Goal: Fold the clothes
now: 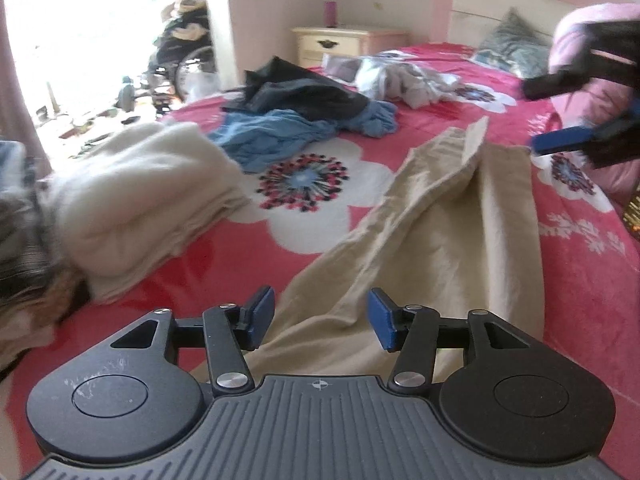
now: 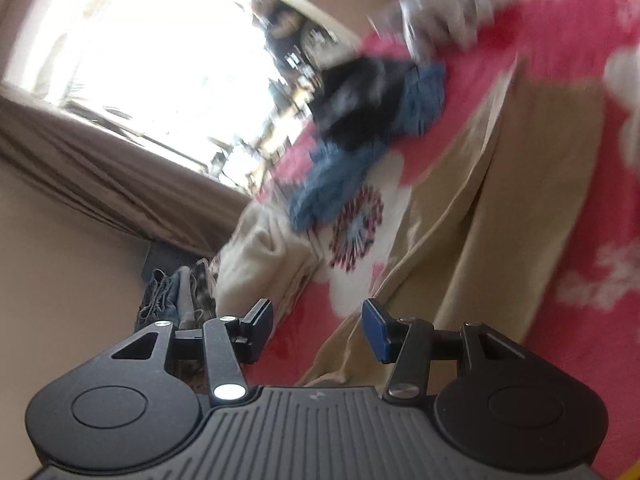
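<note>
Beige trousers [image 1: 448, 216] lie lengthwise on the red floral bedspread [image 1: 224, 256], one leg partly folded over the other. My left gripper [image 1: 320, 318] is open and empty, just above their near end. My right gripper [image 1: 560, 116] shows at the far right of the left wrist view, open, above the trousers' far end. In the tilted, blurred right wrist view my right gripper [image 2: 318, 330] is open and empty over the trousers [image 2: 480, 208].
A folded cream stack [image 1: 148, 204] sits at the left, with more folded clothes beside it. A blue garment [image 1: 288, 132], a dark garment [image 1: 296, 88] and a grey one [image 1: 408, 78] lie heaped farther back. A nightstand [image 1: 340, 42], pillow [image 1: 512, 46] and pink headboard stand behind.
</note>
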Demonstrator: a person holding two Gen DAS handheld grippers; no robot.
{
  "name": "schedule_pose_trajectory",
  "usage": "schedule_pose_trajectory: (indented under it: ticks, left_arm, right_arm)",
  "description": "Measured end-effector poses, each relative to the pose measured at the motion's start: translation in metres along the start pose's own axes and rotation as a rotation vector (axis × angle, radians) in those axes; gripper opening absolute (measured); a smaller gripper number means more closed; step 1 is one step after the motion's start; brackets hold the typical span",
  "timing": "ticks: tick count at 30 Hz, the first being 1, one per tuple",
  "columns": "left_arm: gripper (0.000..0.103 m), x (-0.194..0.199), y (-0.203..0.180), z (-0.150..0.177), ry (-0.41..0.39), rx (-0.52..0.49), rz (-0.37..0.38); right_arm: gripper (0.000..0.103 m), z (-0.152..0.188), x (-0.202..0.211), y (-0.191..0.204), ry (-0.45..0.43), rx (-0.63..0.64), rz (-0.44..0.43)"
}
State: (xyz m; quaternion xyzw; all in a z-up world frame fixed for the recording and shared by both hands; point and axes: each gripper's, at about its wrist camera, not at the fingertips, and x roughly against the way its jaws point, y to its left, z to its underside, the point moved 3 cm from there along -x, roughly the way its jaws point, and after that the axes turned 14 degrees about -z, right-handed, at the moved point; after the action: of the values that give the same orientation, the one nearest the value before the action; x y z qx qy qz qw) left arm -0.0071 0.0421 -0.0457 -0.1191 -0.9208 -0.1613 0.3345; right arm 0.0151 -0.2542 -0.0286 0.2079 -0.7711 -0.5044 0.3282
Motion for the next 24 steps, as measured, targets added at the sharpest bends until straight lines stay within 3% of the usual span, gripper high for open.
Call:
schedule_pose_trajectory:
  ticks: [6,10,12,13,17,19,24]
  left_arm:
    - [0.053,-0.038,-0.009,0.006,0.033,0.013,0.043]
    - [0.048,-0.047,-0.017,0.009,0.007,-0.007,0.036]
    - [0.047,-0.05,-0.023,0.014,0.015,-0.037,0.04]
    - [0.047,-0.052,-0.026,0.016,0.019,-0.052,0.041]
    - [0.047,-0.06,-0.035,0.026,0.019,-0.091,0.02]
    - [0.045,-0.06,-0.036,0.027,0.002,-0.083,0.023]
    - [0.019,-0.064,-0.027,0.021,0.022,0.028,0.073]
  right_arm:
    - [0.053,-0.023,-0.055,-0.053,-0.009,-0.276,0.104]
    - [0.053,-0.034,-0.067,-0.077,-0.052,-0.364,0.2]
    - [0.052,-0.037,-0.069,-0.086,-0.063,-0.378,0.239]
    - [0.047,-0.038,-0.069,-0.091,-0.069,-0.385,0.253]
    - [0.012,-0.034,-0.059,-0.101,-0.105,-0.385,0.272]
    - [0.008,-0.032,-0.054,-0.099,-0.116,-0.357,0.271]
    - [0.006,-0.031,-0.041,-0.069,-0.153,-0.168,0.25]
